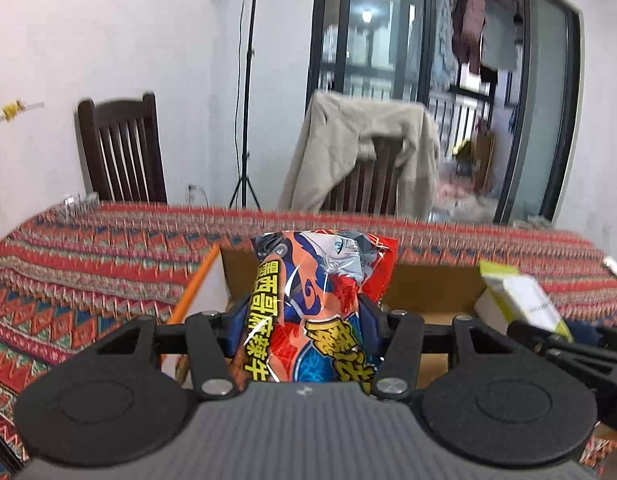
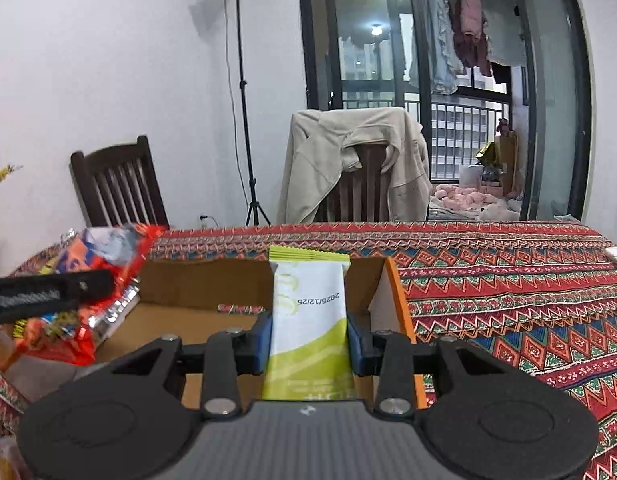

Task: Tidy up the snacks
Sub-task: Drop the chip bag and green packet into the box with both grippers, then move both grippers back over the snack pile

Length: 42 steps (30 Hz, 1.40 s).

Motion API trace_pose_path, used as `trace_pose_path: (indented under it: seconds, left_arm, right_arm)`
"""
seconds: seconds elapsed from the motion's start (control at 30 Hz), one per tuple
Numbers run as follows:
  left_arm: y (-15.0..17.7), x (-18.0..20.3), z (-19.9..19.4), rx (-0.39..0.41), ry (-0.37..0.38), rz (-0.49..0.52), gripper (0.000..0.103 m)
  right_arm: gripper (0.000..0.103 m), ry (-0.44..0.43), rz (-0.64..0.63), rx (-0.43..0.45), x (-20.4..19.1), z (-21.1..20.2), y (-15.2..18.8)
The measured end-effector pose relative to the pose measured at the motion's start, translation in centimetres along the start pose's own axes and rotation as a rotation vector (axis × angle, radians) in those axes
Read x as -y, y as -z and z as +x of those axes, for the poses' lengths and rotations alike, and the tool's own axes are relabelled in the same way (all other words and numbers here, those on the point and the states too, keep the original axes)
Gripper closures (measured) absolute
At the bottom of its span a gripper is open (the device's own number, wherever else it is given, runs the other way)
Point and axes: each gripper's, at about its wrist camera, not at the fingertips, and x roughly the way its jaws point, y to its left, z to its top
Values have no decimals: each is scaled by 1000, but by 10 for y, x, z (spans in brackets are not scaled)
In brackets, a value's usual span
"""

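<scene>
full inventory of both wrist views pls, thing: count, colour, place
snack bag: 1, red-orange and blue, clamped in left tongs over the box
snack packet: 1, white and green, clamped in right tongs over the box
cardboard box: 1, brown, orange edge, open on the table
tablecloth: 1, red patterned, covers the table
chairs: 2, dark wood, behind the table
jacket: 1, beige, draped on the right-hand chair
light stand: 1, black, by the wall
left tongs: 1, black
right tongs: 1, black

1. The red snack bag (image 1: 308,312) hides its lower end behind the gripper body.
2. The green-white packet (image 1: 520,300) is blurred; its print is unreadable.
3. The cardboard box (image 2: 196,280) floor is mostly hidden.
</scene>
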Motion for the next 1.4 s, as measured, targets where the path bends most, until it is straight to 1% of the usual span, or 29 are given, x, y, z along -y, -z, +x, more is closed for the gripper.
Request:
trace_pose_path:
  seconds: [0.17,0.27,0.33,0.37,0.4,0.43,0.47,0.5,0.53,0.57,0.6,0.77,0.9,1.1,1.23,1.4]
  left_arm:
    - [9,1,10,-70,13,3,48]
    - [11,0,12,-92,25,-7,45]
    - [10,0,11,-86,28,-5,38]
    - [9,0,9,-79,28,-8,23]
    - [8,-1,6,-66,27,-14,10]
    - [7,-1,4,-52,21,-19,5]
    - [6,-2,1,-37,11,-23,0]
    - [5,-3,0,-27,2,-27,0]
    - [3,-3,-1,-24,-4,-33,0]
    - [3,-5,-1,-28,-6,-41,0]
    - [2,-5,-1,-33,-4,-47,0]
    - [1,-6,1,-44,-15,-57,0]
    - [-3,-4,-7,-29,-15,-57,0]
    - [-11,-2,-34,25,-8,-60,0]
    - [-13,-4,-54,47,-3,-49,0]
    - [-13,-10,-85,86,-6,-53,0]
  right_arm:
    - [66,10,-16,-26,-2,6,2]
    - [65,16,-15,-31,-2,6,4]
    - [63,19,-10,-34,-1,6,5]
    - [64,20,-4,-31,1,6,4]
    - [58,20,2,-27,2,3,5]
    - [52,19,11,-23,4,2,4]
    - [38,18,17,-16,5,0,4]
    - [22,16,23,-7,7,-2,4]
    - [14,13,30,2,8,-4,3]
    - [4,9,36,11,9,-6,4]
    - [0,3,42,18,11,-8,3]
    - [0,-6,51,37,13,-14,2]
    - [0,-14,51,49,13,-20,1]
    - [0,-13,32,86,8,-39,-5]
    - [0,-12,1,114,1,-58,-10]
    - [0,-21,-26,143,-5,-87,-6]
